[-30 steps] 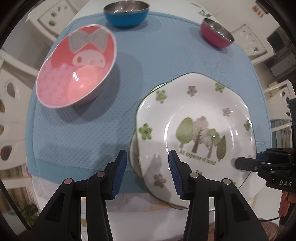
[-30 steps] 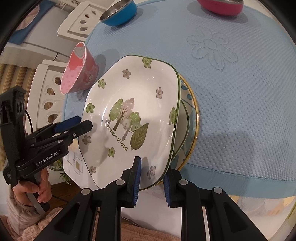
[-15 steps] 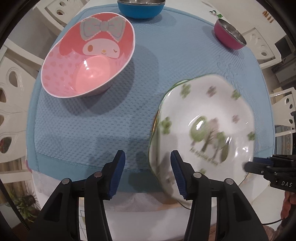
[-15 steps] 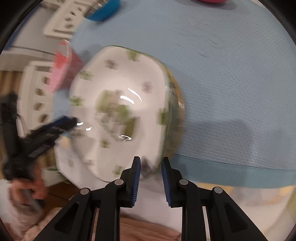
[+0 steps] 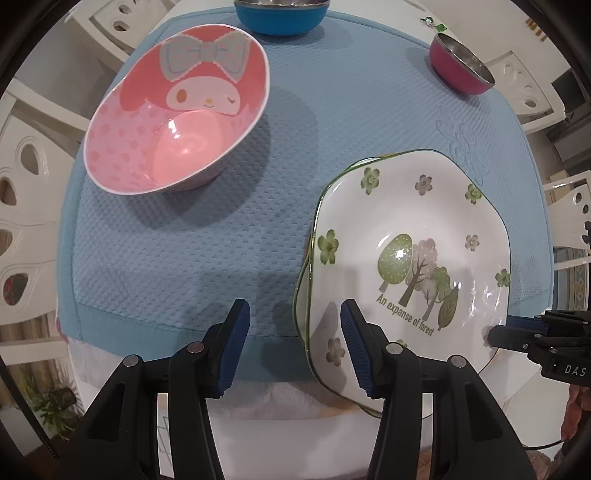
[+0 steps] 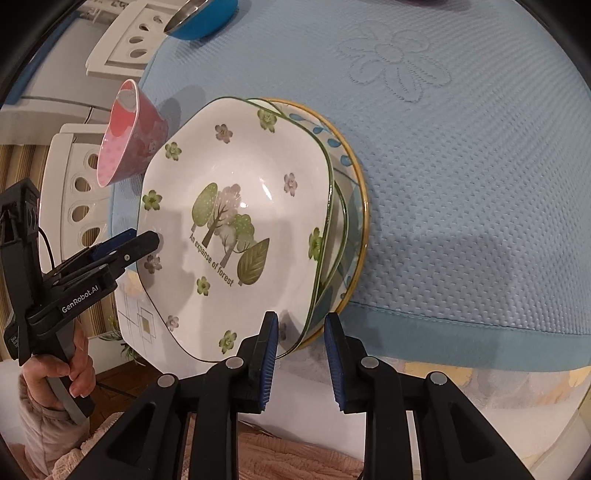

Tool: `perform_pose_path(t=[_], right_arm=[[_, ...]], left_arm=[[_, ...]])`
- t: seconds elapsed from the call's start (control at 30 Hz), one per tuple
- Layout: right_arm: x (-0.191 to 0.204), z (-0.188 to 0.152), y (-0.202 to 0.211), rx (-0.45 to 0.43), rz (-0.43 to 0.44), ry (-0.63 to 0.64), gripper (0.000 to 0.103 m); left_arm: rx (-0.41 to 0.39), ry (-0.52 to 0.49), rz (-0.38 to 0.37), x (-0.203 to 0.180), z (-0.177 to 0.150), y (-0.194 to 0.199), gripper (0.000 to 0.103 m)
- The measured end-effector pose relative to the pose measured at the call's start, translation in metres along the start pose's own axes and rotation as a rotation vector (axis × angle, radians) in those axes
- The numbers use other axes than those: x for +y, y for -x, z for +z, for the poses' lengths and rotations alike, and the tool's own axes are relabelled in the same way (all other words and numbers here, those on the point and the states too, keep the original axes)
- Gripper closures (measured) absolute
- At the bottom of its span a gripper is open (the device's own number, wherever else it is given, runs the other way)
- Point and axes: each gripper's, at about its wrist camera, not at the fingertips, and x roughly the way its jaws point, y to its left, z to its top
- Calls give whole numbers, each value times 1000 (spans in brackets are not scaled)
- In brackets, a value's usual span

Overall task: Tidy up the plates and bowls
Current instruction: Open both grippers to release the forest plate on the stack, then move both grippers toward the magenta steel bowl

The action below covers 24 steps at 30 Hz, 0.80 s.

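A white forest-print plate [image 5: 406,258] lies on top of a stack at the blue mat's near right edge; in the right wrist view [image 6: 236,229] a second green-rimmed plate and a yellow-rimmed plate [image 6: 356,206] show under it. My left gripper [image 5: 293,343] is open and empty, with its right finger over the plate's near left rim. My right gripper [image 6: 299,354] is open with the stack's rim between its fingers. A pink cartoon bowl [image 5: 177,125] stands at the left, a blue bowl [image 5: 280,14] at the back, a magenta bowl [image 5: 461,70] at the back right.
The blue mat [image 5: 207,243] covers a white table ringed by white chairs [image 6: 74,195]. The stack overhangs the mat's near edge. The pink bowl also shows in the right wrist view [image 6: 129,136], and the blue bowl [image 6: 199,18] too.
The right gripper's jaws have opened from pinching the top plate's rim. The plate has settled onto the stack. The left gripper has moved forward, toward the pink bowl.
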Motion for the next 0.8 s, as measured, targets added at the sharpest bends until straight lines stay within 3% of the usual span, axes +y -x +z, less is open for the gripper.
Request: perform_pose_path(t=[0.07, 0.17, 0.4, 0.53, 0.8], right_arm=[[-2, 1, 0, -2, -3, -4, 79], [-8, 2, 3, 0, 2, -15, 76], [-20, 3, 11, -11, -25, -21, 55], [-28, 3, 14, -11, -25, -21, 54], [-48, 8, 29, -28, -12, -23, 53]], left_arm=[[9, 23, 19, 3, -1, 0, 43], [12, 71, 15, 7, -2, 3, 43], [20, 91, 50, 7, -4, 4, 37], [37, 100, 89, 2, 0, 3, 29], [56, 101, 138, -17, 12, 5, 28]])
